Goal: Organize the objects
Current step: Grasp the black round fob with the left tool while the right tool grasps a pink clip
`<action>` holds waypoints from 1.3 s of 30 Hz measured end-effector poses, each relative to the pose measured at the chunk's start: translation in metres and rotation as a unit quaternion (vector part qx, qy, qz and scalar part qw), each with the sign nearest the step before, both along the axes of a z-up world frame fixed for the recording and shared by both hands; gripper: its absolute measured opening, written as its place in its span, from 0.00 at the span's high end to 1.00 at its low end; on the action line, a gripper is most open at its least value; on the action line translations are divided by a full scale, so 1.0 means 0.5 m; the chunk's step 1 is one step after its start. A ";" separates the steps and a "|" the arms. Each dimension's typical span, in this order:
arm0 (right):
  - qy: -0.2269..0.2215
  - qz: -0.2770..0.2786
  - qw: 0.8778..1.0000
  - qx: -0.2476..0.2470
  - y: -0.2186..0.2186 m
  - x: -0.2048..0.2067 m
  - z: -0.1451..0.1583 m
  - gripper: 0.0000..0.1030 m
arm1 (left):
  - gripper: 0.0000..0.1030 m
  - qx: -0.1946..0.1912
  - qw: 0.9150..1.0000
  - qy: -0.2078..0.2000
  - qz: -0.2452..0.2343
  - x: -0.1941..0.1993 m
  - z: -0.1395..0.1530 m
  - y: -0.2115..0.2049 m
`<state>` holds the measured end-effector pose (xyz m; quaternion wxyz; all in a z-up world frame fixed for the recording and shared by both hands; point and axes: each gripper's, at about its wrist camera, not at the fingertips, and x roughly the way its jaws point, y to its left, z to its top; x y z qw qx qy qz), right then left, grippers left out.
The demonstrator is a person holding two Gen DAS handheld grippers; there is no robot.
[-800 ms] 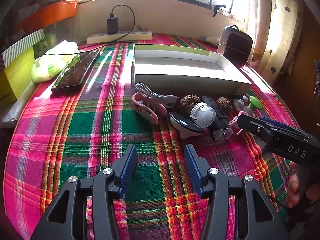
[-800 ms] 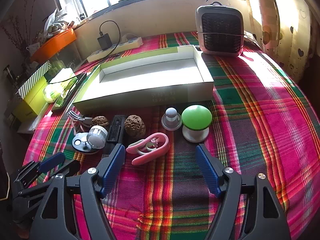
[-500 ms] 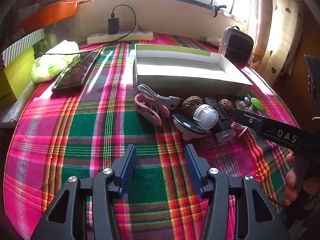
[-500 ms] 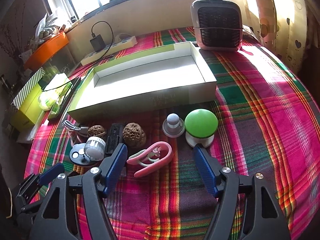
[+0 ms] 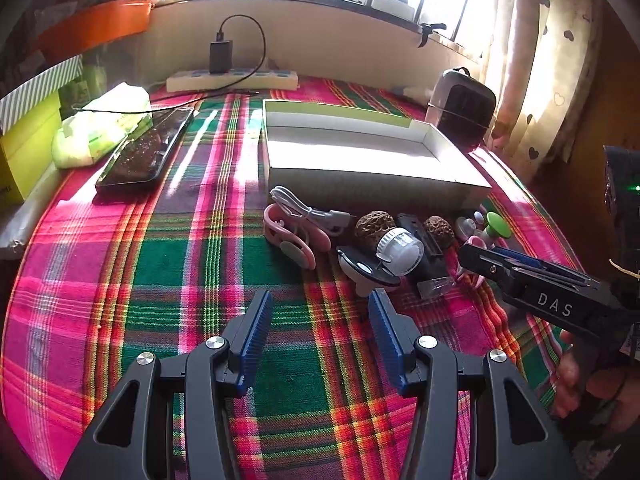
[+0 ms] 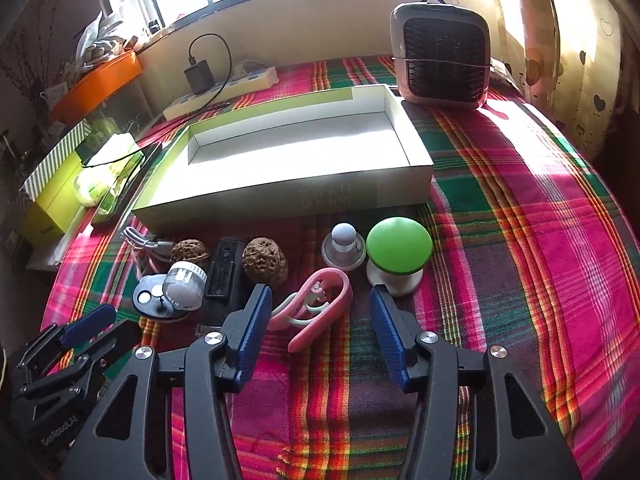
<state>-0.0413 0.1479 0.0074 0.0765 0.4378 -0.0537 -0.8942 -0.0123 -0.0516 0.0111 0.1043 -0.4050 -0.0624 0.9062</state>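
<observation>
The white box [image 6: 280,184] is seen lying open-topped on the plaid tabletop [image 6: 520,240], well ahead of the jaws of the right gripper [image 6: 316,320], with a row of small things between the two. A small fan heater [image 6: 440,56] is stood beyond the box's far right corner. Just ahead of the right finger a green-capped mushroom object [image 6: 398,252] is set upright, and beside it a small white knobbed piece [image 6: 344,246]. A pink clip [image 6: 316,312] is found between the right gripper's spread jaws, untouched by either pad. Ahead of the left finger two walnuts [image 6: 264,264] flank a black device [image 6: 224,272], and a clear-capped round piece [image 6: 176,288] and a grey cable [image 6: 148,244] lie further left. The jaws of the left gripper [image 5: 320,320] are held wide above bare cloth, nothing between them, with the objects ahead and to their right.
</observation>
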 end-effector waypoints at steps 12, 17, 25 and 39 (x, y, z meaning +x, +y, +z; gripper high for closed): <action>-0.001 -0.005 0.999 0.040 0.016 0.014 0.003 0.50 | 0.52 0.045 0.999 -0.015 0.001 -0.022 0.010 -0.007; -0.010 0.018 0.999 0.050 0.002 0.005 -0.009 0.50 | 0.52 0.049 0.999 -0.020 -0.008 -0.028 0.011 0.007; -0.003 0.033 0.997 0.063 -0.005 -0.002 -0.016 0.52 | 0.52 0.045 0.998 -0.036 -0.002 -0.051 -0.004 0.015; 0.007 0.046 0.997 0.065 -0.006 -0.005 -0.015 0.76 | 0.55 0.045 0.998 -0.044 0.012 -0.071 -0.014 0.018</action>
